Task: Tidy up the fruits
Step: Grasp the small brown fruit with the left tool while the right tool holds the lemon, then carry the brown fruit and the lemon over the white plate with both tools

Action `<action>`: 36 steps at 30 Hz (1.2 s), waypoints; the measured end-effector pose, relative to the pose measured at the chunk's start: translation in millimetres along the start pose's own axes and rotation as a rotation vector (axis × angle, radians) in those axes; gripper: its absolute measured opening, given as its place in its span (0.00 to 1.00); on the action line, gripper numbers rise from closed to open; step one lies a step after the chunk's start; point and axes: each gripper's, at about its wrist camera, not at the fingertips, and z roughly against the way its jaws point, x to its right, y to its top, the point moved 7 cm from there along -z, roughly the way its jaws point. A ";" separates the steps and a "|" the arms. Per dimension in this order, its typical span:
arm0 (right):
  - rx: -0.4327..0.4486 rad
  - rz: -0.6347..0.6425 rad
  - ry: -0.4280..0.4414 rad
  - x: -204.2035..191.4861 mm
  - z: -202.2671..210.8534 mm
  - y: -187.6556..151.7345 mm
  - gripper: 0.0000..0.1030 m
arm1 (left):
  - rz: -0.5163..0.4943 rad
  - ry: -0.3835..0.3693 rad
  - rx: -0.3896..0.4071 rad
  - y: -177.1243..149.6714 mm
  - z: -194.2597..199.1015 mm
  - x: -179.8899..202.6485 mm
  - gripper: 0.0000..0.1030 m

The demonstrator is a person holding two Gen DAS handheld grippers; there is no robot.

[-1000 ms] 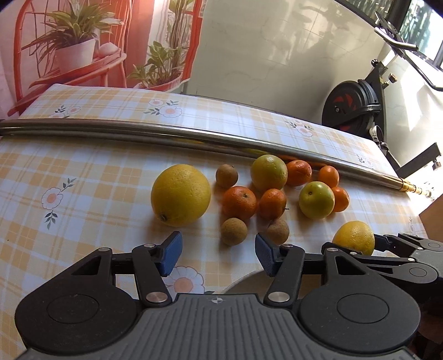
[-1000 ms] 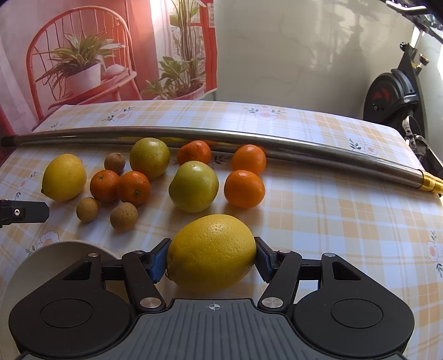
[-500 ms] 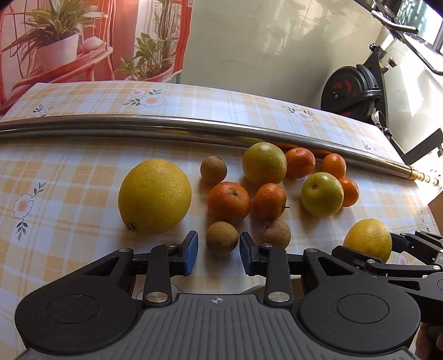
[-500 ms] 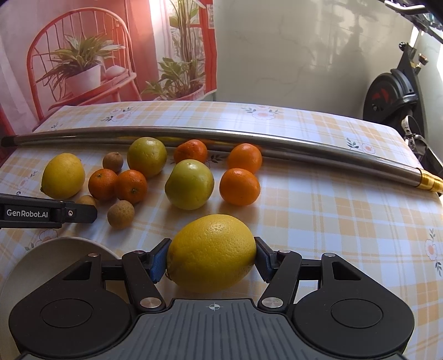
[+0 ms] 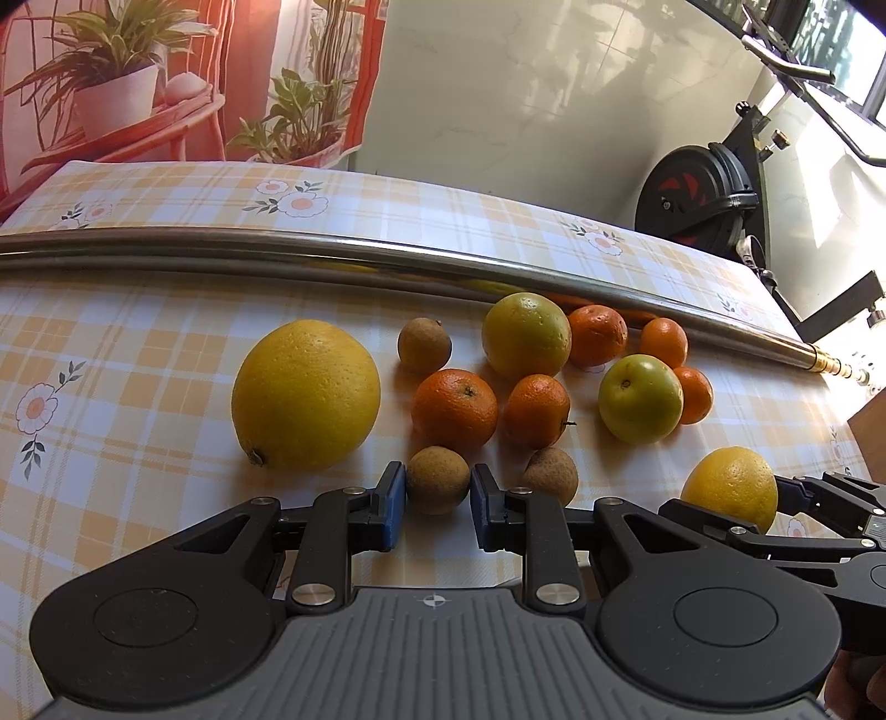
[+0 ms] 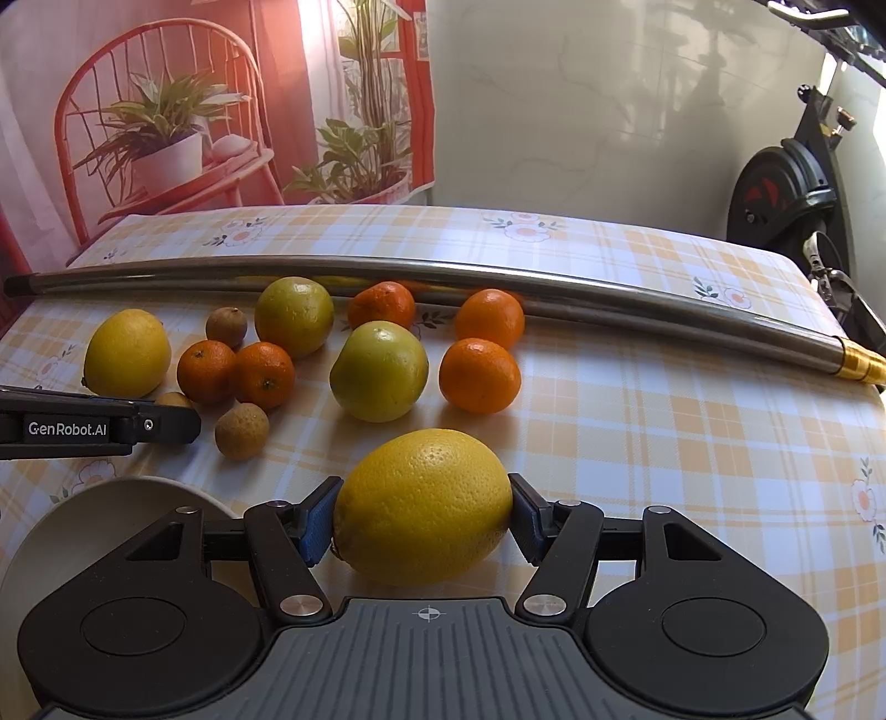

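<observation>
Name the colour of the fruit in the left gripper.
Dull brown fruit, clearest in the left wrist view.

Both views are bright and sharp, with warm daylight from the right. The fruit (image 6: 378, 371) casts soft shadows on the cloth (image 6: 664, 421). Glare streaks the rod (image 5: 332, 257) and dapples the far wall (image 5: 554, 99). Fisheye distortion bends the rod and the table's edges. The window (image 5: 841, 33) at far right is blown out.
</observation>
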 end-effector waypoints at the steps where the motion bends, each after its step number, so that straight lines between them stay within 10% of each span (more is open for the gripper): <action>1: 0.000 0.000 0.000 -0.1 0.0 0.1 0.56 | 0.000 -0.001 0.000 0.1 0.0 0.2 0.26; 36: 0.041 0.055 0.088 -28.1 85.0 -29.4 0.56 | -0.100 0.010 0.065 -53.4 95.6 9.5 0.26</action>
